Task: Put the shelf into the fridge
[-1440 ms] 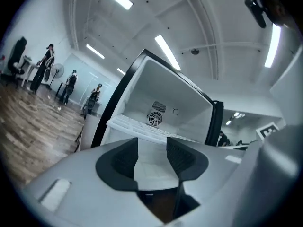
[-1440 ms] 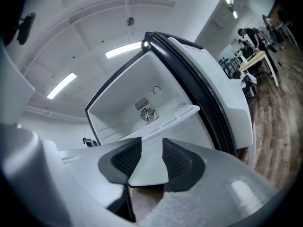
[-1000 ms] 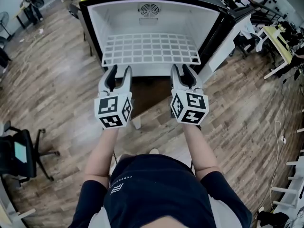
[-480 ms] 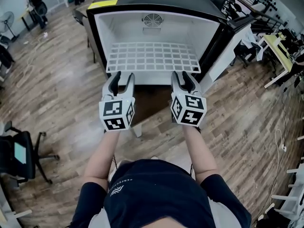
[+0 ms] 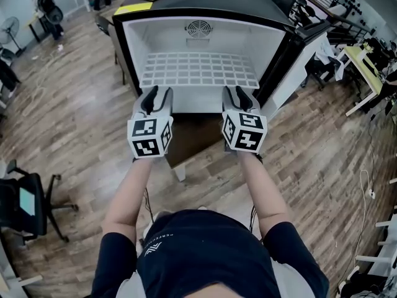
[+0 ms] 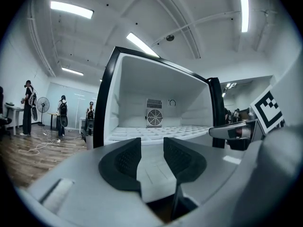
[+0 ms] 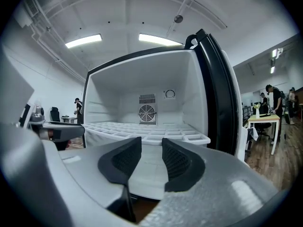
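While the person stands facing the open front of the white-lined, black-framed fridge (image 5: 127, 48), the white plastic grid shelf (image 5: 198, 69) lies level inside it. The grid shelf spans from the fridge's left wall to its right wall, below the round fan grille (image 5: 198, 28) on the back wall. Its front rail sits close to the fridge's mouth. No view shows what carries it at the sides.

Both tools are held out side by side just in front of the fridge, pointing level into it. The left gripper (image 5: 156, 95) is before the left part of the grid shelf's front rail and the right gripper (image 5: 239, 93) is before the right part. Each has its marker cube turned up toward the head camera.

The left gripper's dark ribbed fingers (image 6: 124, 159) have just been closing. A clear gap is left between them, and nothing is in it. The shelf edge shows beyond and above them, untouched. The right gripper's fingers (image 7: 176, 161) also stand apart around empty space, with the grid shelf ahead of them rather than between them.

The fridge's white door (image 5: 301, 58) hangs open at its right side. Brown wood-plank floor (image 5: 74, 104) surrounds the fridge, and a black office chair (image 5: 25, 203) stands well off to the fridge's left.
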`<state>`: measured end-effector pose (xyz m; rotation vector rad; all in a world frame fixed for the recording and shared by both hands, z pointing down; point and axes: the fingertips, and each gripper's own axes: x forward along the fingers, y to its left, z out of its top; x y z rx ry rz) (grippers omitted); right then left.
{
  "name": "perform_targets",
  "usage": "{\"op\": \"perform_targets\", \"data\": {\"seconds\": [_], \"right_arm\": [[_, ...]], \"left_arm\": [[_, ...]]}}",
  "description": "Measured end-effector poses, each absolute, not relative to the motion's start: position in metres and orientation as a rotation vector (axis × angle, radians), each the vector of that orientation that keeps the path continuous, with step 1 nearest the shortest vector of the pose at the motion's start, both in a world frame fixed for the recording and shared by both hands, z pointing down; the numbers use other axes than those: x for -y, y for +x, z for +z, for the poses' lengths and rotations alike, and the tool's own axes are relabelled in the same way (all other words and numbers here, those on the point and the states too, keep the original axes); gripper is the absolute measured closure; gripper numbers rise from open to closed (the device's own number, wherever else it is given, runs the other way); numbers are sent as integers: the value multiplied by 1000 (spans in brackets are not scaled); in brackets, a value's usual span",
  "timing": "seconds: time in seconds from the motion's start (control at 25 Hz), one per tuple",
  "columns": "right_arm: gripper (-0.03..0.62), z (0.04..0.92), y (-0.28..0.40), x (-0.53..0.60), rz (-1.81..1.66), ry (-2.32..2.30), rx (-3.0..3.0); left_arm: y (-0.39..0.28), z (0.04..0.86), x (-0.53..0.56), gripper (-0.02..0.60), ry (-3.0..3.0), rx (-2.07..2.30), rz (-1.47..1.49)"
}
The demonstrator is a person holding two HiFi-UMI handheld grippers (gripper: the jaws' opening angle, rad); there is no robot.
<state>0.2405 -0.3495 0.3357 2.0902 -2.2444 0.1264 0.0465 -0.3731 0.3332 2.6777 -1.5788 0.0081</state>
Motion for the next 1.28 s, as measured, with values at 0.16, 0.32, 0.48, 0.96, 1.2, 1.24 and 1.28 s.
{"op": "perform_targets", "data": {"seconds": [0.16,0.32,0.48,0.96,1.2,1.24,1.28], "right_arm": [[461,336,243,361,131,2095,2228],[464,335,245,371,160,2090,2231],[467,335,246,380,138,2067,2214],[493,333,252,397,141,2081,2210],[457,335,247,381,130,2028,2250],[459,333,248,376,121,2033,2256],[465,332,249,371,116,2042,2263]], "left_arm": [[48,334,384,428,2690,1578,49],[49,334,395,428,2691,1577,72],[48,333,404,436,2692,1584,89],[49,332,421,468,2709,1584,152],[47,330,405,448,2693,1549,96],[45,327,401,454,2688,1550,67],[44,326,397,462,2684,1551,44]]}}
